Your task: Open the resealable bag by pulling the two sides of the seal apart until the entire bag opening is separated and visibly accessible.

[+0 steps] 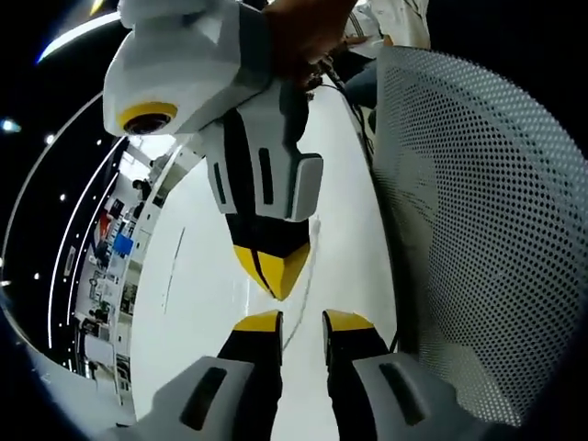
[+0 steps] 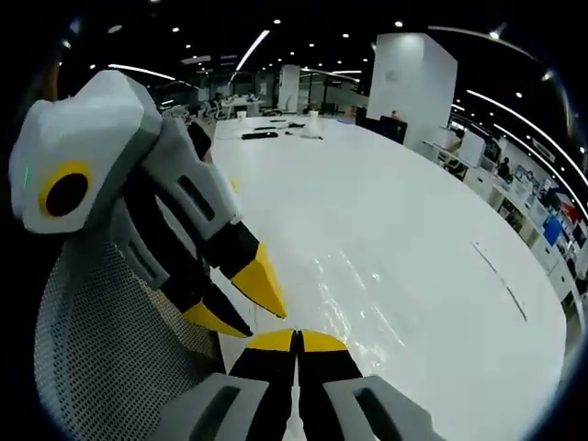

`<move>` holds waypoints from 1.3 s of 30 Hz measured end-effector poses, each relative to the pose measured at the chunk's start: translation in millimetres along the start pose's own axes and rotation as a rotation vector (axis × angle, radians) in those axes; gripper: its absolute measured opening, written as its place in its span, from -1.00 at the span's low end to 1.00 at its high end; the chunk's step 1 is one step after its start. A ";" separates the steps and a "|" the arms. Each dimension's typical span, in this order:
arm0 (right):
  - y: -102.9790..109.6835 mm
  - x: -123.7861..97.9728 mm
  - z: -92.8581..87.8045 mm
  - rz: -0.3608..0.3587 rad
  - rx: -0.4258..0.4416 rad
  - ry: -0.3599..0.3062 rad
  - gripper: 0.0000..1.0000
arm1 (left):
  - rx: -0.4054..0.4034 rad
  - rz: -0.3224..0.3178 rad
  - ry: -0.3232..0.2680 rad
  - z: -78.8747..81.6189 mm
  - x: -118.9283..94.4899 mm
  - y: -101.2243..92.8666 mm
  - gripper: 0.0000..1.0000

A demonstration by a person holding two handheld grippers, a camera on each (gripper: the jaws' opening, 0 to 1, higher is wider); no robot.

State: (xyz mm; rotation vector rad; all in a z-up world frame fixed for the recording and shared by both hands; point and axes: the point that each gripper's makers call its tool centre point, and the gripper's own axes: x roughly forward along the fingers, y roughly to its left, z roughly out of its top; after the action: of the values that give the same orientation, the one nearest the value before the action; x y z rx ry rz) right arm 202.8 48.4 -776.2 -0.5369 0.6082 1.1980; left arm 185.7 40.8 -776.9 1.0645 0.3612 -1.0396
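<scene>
White desk [image 2: 413, 276] stretches under both grippers. Left gripper [image 1: 301, 320] fingers stand apart; right gripper [image 2: 296, 342] fingers are pressed together. Whether a bag lies between them, I cannot tell. A mesh chair [image 1: 478, 230] stands beside.

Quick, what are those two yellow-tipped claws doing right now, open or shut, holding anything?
Left gripper: open, a clear gap between its tips, nothing seen between them.
Right gripper: shut, tips pressed together; whether it pinches the clear bag cannot be told.

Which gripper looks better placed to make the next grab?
Probably left: the left gripper is open, its tips just short of the shut right gripper. Whether the right one holds anything cannot be told.
</scene>
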 end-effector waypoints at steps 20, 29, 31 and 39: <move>-31.7 -19.2 34.7 -0.104 0.013 -0.081 -1.00 | -0.091 0.033 0.027 -12.6 1.8 8.6 -0.99; -62.8 -39.4 59.1 -0.226 -0.026 -0.145 -1.00 | -0.114 0.078 0.019 -4.3 6.6 31.2 -1.00; -70.3 -42.5 60.8 -0.255 -0.035 -0.147 -1.00 | -0.121 0.096 0.001 -0.3 6.2 37.1 -1.00; -88.6 -51.0 80.0 -0.310 -0.051 -0.187 -1.00 | -0.151 0.153 0.000 -2.5 8.7 56.7 -1.00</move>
State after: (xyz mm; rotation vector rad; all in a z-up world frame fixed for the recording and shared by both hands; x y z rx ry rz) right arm 287.1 42.7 -677.6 -0.5340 0.3213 0.9576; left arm 238.0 43.7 -753.5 0.9418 0.3472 -0.8624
